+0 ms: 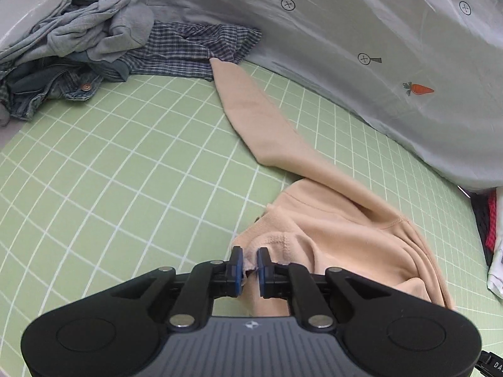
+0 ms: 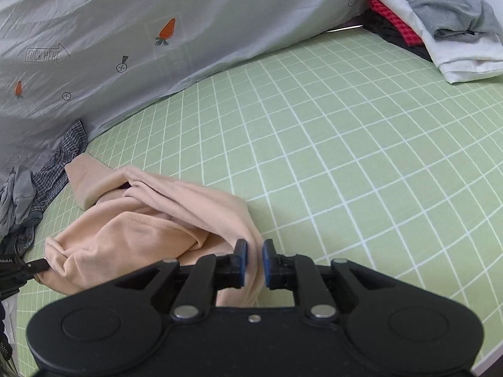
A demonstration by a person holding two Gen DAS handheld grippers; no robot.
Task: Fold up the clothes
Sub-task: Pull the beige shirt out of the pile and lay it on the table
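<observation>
A peach sweater (image 1: 339,232) lies crumpled on the green grid mat (image 1: 125,172), one sleeve stretched toward the far left pile. In the left wrist view my left gripper (image 1: 250,262) stands at the sweater's ribbed edge. Its blue pads are a little apart, with a bit of that edge loose in the gap. In the right wrist view the sweater (image 2: 135,229) is bunched at lower left. My right gripper (image 2: 255,257) hangs over its near right fold, jaws slightly parted, cloth showing in the gap and no pad pressing it. The left gripper's black finger (image 2: 37,265) shows at the sweater's left end.
A heap of unfolded clothes (image 1: 78,47), grey, plaid and denim, lies at the far left. A pale printed sheet (image 1: 345,47) runs along the back. Folded clothes (image 2: 440,28) are stacked at the far right. Bare mat (image 2: 361,157) spreads right of the sweater.
</observation>
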